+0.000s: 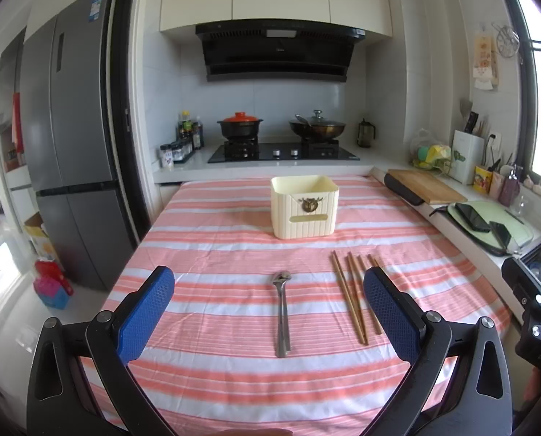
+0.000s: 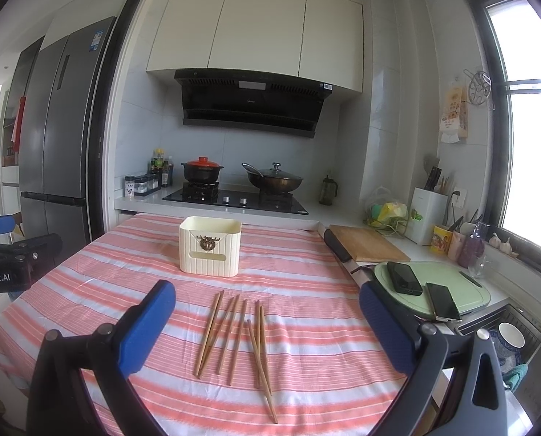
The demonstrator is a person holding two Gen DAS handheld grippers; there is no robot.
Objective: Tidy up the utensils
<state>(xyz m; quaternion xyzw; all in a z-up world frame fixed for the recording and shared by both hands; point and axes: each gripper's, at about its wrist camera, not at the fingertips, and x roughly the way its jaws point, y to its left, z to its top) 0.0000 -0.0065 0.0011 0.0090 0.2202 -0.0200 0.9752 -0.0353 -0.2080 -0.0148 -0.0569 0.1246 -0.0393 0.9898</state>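
A cream utensil holder (image 1: 304, 206) stands upright on the pink-and-white striped tablecloth (image 1: 216, 239), and shows in the right wrist view (image 2: 210, 247) too. Metal spoons (image 1: 282, 314) lie stacked in front of it, handles toward me. Several wooden chopsticks (image 1: 354, 298) lie to their right, loosely spread in the right wrist view (image 2: 234, 341). My left gripper (image 1: 268, 312) is open and empty, held above the spoons. My right gripper (image 2: 266, 327) is open and empty, held above the chopsticks.
A counter runs along the table's right edge with a wooden cutting board (image 2: 368, 247), a green board with two phones (image 2: 430, 294) and a sink (image 2: 503, 338). The stove with pots (image 2: 234, 196) is behind the table. A fridge (image 1: 70, 152) stands at left.
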